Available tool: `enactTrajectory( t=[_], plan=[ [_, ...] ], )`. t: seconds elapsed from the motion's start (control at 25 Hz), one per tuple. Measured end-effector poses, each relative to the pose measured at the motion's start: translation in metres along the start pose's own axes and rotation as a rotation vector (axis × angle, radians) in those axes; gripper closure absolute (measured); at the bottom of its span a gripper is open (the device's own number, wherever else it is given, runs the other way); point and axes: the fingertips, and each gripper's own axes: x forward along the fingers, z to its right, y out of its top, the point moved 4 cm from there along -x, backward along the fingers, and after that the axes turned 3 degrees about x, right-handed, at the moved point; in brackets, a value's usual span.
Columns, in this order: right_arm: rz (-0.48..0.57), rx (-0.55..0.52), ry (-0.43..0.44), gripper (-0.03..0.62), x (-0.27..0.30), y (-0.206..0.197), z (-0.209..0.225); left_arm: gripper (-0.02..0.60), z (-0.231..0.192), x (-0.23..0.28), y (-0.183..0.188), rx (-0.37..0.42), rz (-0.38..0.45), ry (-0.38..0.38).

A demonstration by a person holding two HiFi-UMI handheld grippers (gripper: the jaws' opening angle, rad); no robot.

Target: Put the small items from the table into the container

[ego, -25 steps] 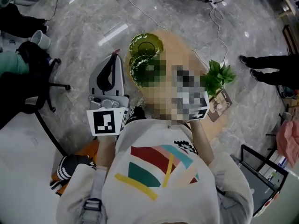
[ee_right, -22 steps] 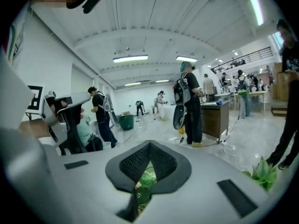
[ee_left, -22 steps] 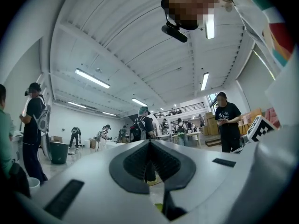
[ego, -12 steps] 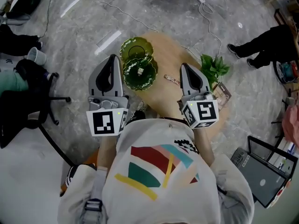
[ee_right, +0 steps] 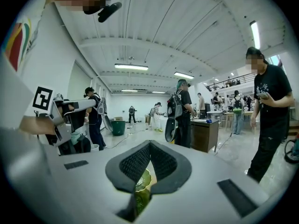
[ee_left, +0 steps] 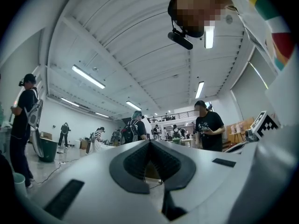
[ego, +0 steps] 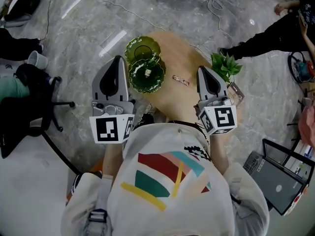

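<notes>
Two green glass dishes sit on the round wooden table [ego: 182,53]: an empty one [ego: 141,47] at the far left edge and a nearer one [ego: 146,76] holding a small white piece [ego: 147,73]. A small wrapped bar [ego: 180,80] lies on the wood to the right of them. My left gripper [ego: 117,58] hangs shut and empty left of the dishes, off the table's edge. My right gripper [ego: 202,68] is shut and empty, just right of the bar. Both point roughly level into the room [ee_left: 150,143] [ee_right: 149,143]. Green glass [ee_right: 140,185] shows through the gap under the right jaws.
A leafy green plant [ego: 225,65] and a printed card [ego: 236,93] stand at the table's right edge. A cable [ego: 216,18] runs over the marble floor behind. A black office chair [ego: 34,102] is at the left, a laptop [ego: 278,181] at the lower right, and people stand around.
My right gripper has lifted and drifted right, away from the bar. The left gripper has barely shifted. A bystander at the upper right has moved.
</notes>
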Motion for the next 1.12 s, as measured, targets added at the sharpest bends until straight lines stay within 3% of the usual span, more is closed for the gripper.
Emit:
enactTrajectory(
  t=[0.24, 0.32, 0.44, 0.56, 0.68, 0.88, 1.0, 1.12],
  plan=[
    [-0.068, -0.065, -0.017, 0.562, 0.002, -0.017, 0.008, 0.574, 0.0, -0.002, -0.005, -0.001, -0.028, -0.018],
    [-0.076, -0.055, -0.033, 0.38, 0.008, -0.024, 0.016, 0.574, 0.0, 0.0, -0.01, -0.001, -0.038, -0.021],
    [-0.173, -0.078, 0.011, 0.375, 0.022, -0.047, 0.023, 0.574, -0.001, 0.002, -0.018, -0.004, -0.062, -0.025],
    [-0.288, -0.172, 0.055, 0.376, 0.038, -0.083, 0.031, 0.574, -0.001, 0.002, -0.029, -0.05, -0.097, -0.027],
    [-0.464, -0.291, 0.129, 0.376, 0.055, -0.149, 0.039, 0.574, -0.002, 0.005, -0.05, -0.101, -0.152, -0.046],
    [-0.766, -0.44, 0.31, 0.376, 0.078, -0.298, 0.054, 0.574, -0.004, 0.021, -0.097, -0.083, -0.189, -0.071],
    [-0.916, -0.453, 0.367, 0.376, 0.086, -0.381, 0.064, 0.574, -0.008, 0.027, -0.126, -0.091, -0.198, -0.084],
    [-1.01, -0.427, 0.361, 0.376, 0.095, -0.439, 0.075, 0.574, -0.021, 0.029, -0.148, -0.111, -0.173, -0.047]
  ],
)
